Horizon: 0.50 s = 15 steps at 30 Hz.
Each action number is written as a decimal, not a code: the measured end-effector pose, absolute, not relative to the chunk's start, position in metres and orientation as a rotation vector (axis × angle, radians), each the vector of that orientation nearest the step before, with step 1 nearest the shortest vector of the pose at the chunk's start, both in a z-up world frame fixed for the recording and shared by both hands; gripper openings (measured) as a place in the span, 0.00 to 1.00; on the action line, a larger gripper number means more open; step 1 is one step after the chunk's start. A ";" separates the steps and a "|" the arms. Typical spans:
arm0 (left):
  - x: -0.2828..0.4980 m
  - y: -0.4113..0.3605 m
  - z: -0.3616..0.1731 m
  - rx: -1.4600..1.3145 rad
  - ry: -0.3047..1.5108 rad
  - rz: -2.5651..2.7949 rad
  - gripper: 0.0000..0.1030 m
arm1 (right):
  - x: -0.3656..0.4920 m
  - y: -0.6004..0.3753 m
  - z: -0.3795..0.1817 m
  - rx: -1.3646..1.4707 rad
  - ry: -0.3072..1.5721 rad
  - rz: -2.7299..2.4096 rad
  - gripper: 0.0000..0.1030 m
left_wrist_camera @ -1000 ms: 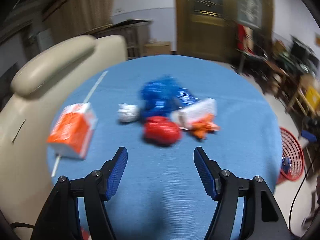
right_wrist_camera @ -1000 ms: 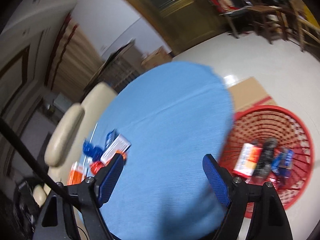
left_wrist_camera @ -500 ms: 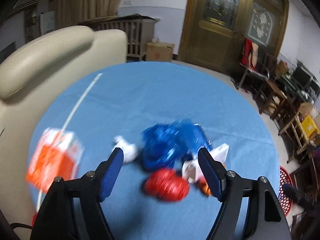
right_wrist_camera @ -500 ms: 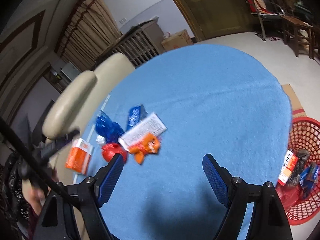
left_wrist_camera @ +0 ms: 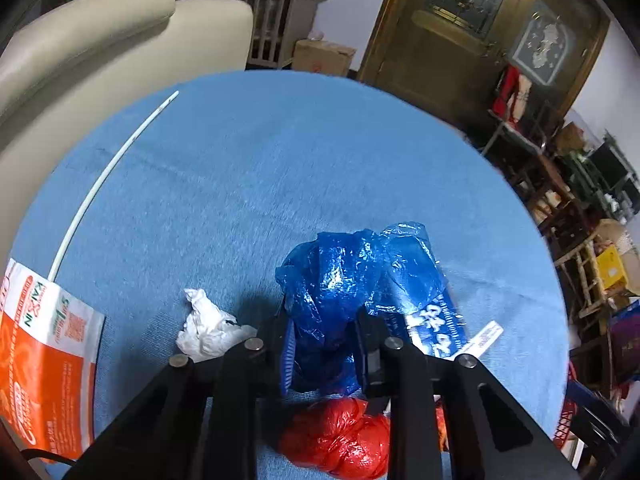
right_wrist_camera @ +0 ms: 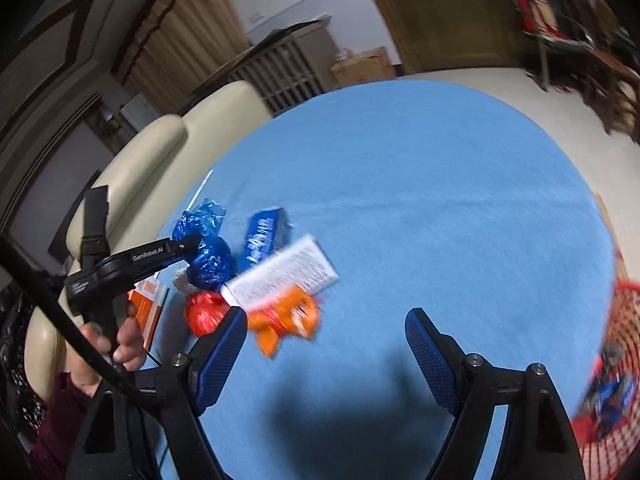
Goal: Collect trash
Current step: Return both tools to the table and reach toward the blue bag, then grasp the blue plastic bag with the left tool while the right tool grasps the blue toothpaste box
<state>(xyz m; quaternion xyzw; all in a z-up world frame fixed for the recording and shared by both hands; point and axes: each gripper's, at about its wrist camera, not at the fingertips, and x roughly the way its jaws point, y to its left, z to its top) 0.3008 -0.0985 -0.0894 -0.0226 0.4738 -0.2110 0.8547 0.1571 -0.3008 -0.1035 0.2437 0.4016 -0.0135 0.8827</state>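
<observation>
A pile of trash lies on the round blue table (left_wrist_camera: 280, 160). My left gripper (left_wrist_camera: 326, 344) is shut on a crumpled blue plastic bag (left_wrist_camera: 352, 276), which bulges out past the fingers. Right below it sits a red crumpled bag (left_wrist_camera: 340, 436), with a white tissue (left_wrist_camera: 208, 328) to its left. In the right wrist view the left gripper (right_wrist_camera: 192, 246) is on the blue bag (right_wrist_camera: 208, 260). My right gripper (right_wrist_camera: 326, 320) hangs open over the table with nothing between its pads. An orange wrapper (right_wrist_camera: 284, 316) lies just beyond its left finger.
An orange and white packet (left_wrist_camera: 44, 360) and a thin white straw (left_wrist_camera: 104, 176) lie at the table's left. A blue printed wrapper (right_wrist_camera: 264, 236) and a white printed packet (right_wrist_camera: 288, 276) rest in the pile. A red mesh basket (right_wrist_camera: 616, 380) holding trash stands on the floor at right. A cream sofa (left_wrist_camera: 100, 40) borders the table.
My left gripper came forward and down onto the pile and closed on the blue bag. The right gripper swung away from the basket toward the pile and stayed open.
</observation>
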 end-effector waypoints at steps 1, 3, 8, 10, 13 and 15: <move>0.298 -0.092 -0.081 -0.059 0.979 -0.449 0.24 | 0.170 -0.294 -0.102 0.484 0.840 -0.016 0.81; 0.289 -0.079 -0.063 -0.080 0.931 -0.463 0.24 | 0.192 -0.284 -0.100 0.456 0.846 0.003 0.81; 0.256 -0.039 -0.007 -0.107 0.791 -0.457 0.24 | 0.255 -0.252 -0.104 0.397 0.895 0.051 0.81; 0.244 -0.022 0.011 -0.091 0.739 -0.427 0.24 | 0.278 -0.239 -0.110 0.347 0.938 0.035 0.81; 0.225 0.002 0.024 -0.058 0.685 -0.384 0.24 | 0.309 -0.222 -0.124 0.284 1.020 0.006 0.81; 0.213 0.016 0.026 -0.034 0.665 -0.349 0.24 | 0.324 -0.213 -0.132 0.237 1.047 -0.028 0.81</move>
